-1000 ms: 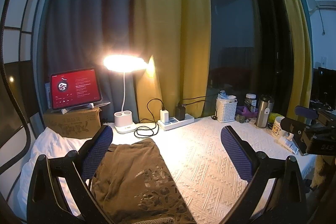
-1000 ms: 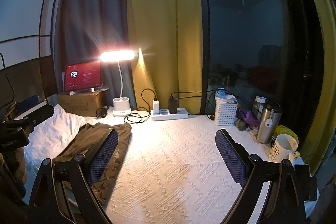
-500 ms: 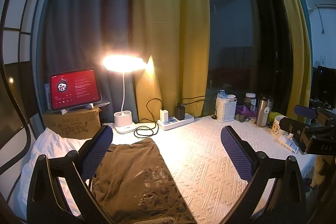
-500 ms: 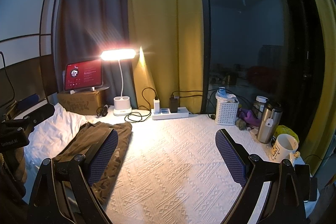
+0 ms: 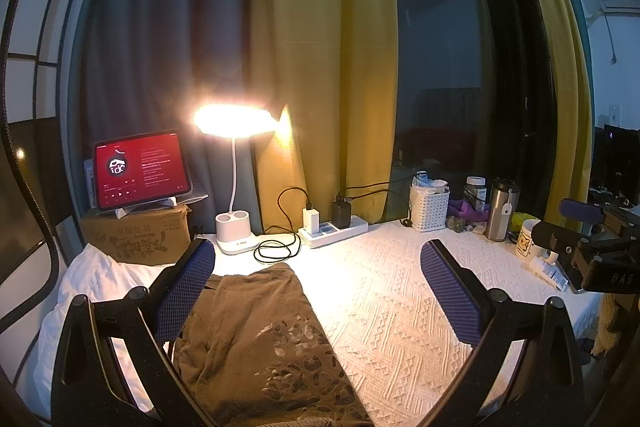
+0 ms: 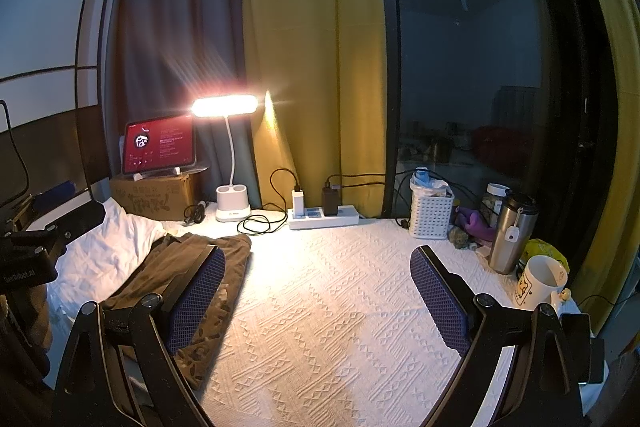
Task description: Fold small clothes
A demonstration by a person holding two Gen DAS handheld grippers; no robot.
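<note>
White textured bedspread (image 6: 332, 307), lit lamp (image 6: 225, 106), yellow curtain (image 6: 316, 47), dark window (image 6: 480, 67).

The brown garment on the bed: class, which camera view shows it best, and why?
The left wrist view: the brown garment lies directly ahead, its printed pattern visible between the open fingers. In the right wrist view the garment sits off left, partly hidden behind a finger.

Home bedroom at night: bed (image 6: 340, 307) with white pillow (image 6: 108, 251), curtains (image 6: 312, 67), lit desk lamp (image 6: 225, 106), tablet (image 6: 159, 143).
</note>
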